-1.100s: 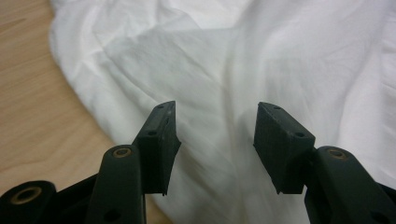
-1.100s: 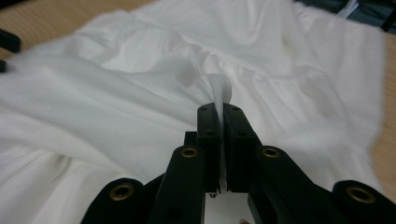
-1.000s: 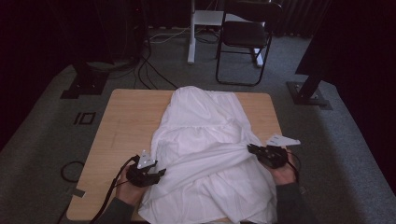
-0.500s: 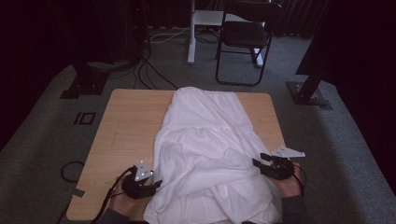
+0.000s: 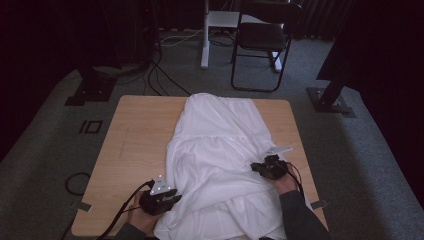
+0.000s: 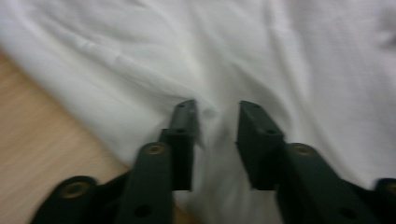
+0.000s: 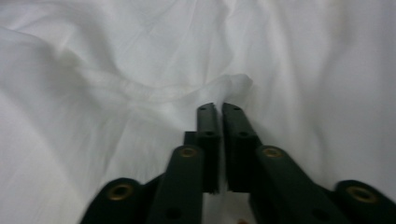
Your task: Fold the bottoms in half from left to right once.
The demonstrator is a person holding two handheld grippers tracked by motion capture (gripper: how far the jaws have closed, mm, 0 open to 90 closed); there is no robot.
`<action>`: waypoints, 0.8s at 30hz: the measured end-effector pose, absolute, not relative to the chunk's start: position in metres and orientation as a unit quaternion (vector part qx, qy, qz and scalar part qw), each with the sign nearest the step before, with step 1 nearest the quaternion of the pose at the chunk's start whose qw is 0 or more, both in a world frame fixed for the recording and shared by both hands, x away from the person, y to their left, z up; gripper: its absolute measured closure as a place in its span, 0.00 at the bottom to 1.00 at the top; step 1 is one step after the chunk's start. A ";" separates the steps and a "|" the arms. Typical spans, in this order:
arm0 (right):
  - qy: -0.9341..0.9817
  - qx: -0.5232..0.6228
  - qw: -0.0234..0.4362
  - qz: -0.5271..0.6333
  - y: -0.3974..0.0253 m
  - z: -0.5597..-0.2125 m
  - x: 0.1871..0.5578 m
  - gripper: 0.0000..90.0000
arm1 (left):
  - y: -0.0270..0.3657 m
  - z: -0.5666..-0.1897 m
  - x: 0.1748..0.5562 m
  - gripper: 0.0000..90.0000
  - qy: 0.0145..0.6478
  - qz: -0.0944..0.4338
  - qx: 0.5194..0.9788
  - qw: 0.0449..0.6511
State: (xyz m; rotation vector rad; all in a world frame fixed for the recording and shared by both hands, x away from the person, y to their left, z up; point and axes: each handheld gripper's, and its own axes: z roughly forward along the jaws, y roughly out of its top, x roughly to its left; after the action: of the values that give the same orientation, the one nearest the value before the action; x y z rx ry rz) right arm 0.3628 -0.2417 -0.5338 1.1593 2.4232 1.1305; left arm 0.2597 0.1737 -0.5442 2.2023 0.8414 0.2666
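Your left gripper [image 5: 167, 197] now sits lower and nearer to you than a second ago, at the near-left edge of the white garment [image 5: 220, 150], and in the left gripper view its jaws stand parted with a ridge of cloth between them [image 6: 215, 128], so it has released its hold or not yet bitten (the blur makes it hard to say which). The garment lies lengthwise down the middle of the wooden table [image 5: 135, 135], its near end spilling over the edge toward you; it has been drawn your way, the far end resting further in from the table's far edge than before. Your right gripper [image 5: 263, 169] has also pulled back toward you and is clamped on a fold at the garment's right side, jaws nearly touching [image 7: 219, 116]. The pull looks spent, so regrip on the left before tugging again.
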 end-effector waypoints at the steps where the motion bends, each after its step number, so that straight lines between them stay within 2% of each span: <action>1: 0.822 0.393 0.122 0.393 -0.248 -0.528 0.355 0.99 | 0.173 -0.544 0.259 0.91 0.325 0.098 0.862 0.376; 3: 0.813 0.391 0.144 0.407 -0.264 -0.515 0.339 0.99 | 0.173 -0.542 0.256 1.00 0.318 0.089 0.863 0.383; 7: 0.780 0.399 0.179 0.448 -0.305 -0.493 0.301 0.98 | 0.178 -0.531 0.248 1.00 0.303 0.071 0.856 0.412; 11: 0.759 0.418 0.205 0.455 -0.343 -0.489 0.264 0.98 | 0.182 -0.521 0.239 1.00 0.288 0.060 0.849 0.438; 14: 0.750 0.418 0.189 0.478 -0.367 -0.501 0.237 0.97 | 0.182 -0.521 0.236 0.98 0.284 0.067 0.854 0.431; 16: 0.757 0.424 0.165 0.469 -0.379 -0.514 0.225 0.88 | 0.180 -0.523 0.238 0.86 0.290 0.076 0.856 0.421; 18: 0.747 0.449 0.164 0.462 -0.389 -0.526 0.218 0.69 | 0.178 -0.525 0.241 0.79 0.296 0.080 0.855 0.418; 19: 0.737 0.462 0.164 0.466 -0.392 -0.529 0.217 0.64 | 0.177 -0.526 0.242 0.75 0.298 0.082 0.854 0.418; 24: 0.729 0.470 0.166 0.469 -0.381 -0.527 0.229 0.54 | 0.175 -0.530 0.248 0.65 0.311 0.093 0.856 0.402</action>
State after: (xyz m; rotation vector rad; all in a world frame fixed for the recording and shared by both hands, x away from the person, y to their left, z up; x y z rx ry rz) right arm 0.2294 -0.3813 -0.5271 1.3375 2.0757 1.3350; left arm 0.2477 0.1748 -0.5297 2.1645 0.7860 0.2349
